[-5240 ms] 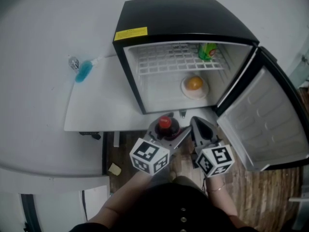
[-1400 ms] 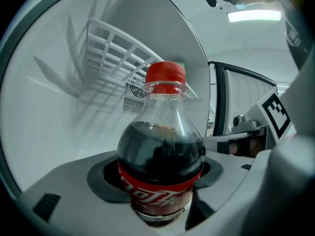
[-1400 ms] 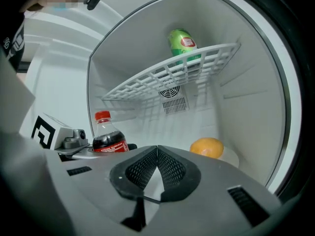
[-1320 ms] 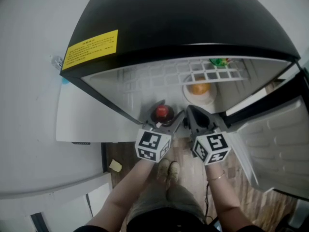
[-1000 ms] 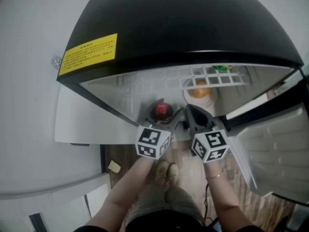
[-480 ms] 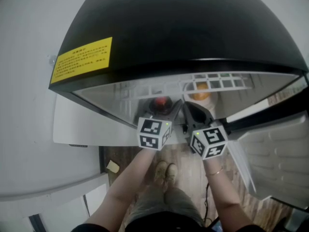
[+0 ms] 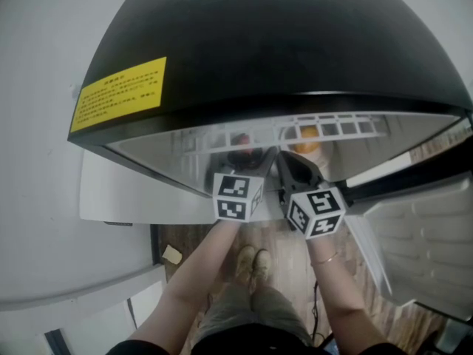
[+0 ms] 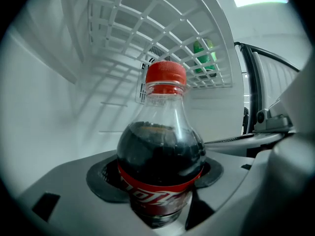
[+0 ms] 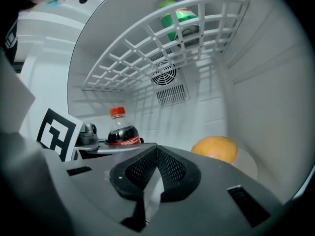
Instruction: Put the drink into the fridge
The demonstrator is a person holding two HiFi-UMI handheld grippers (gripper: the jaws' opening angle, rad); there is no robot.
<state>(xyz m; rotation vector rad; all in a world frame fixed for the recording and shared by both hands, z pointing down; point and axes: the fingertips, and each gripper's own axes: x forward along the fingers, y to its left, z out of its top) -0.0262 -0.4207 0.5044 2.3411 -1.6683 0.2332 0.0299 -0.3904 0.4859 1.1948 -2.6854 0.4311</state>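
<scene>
One bottle, one clamp. The cola bottle (image 8: pixel 160 156) stands upright in the left gripper (image 8: pixel 156 195), with the pads closed on its body at the red label and the cap up. It's already inside the fridge (image 7: pixel 295 43), in the left part of the lower compartment, under the wire shelf (image 8: pixel 162 28). I can't tell if the base is on the compartment floor, since the jaws hide it.

The right gripper (image 9: pixel 156 166) is just beside it with jaws together and nothing in them. It points towards the orange (image 9: pixel 215 149) on its plate (image 9: pixel 248 167) at the right. A green bottle (image 9: pixel 178 18) lies on the shelf above.

My read is that this is the set-down step. To do it well:
- Lower straight and keep the bottle vertical. The cap looks close under the shelf, so don't lift.
- Land on bare floor on the left, well apart from the plate.
- Release only once the base bears weight. If it's let go in the air, it tips.
- Open the jaws wide, then back out along the entry line so a pad doesn't drag the label.
- Keep the right gripper clear of the bottle and the orange on the way out.
</scene>
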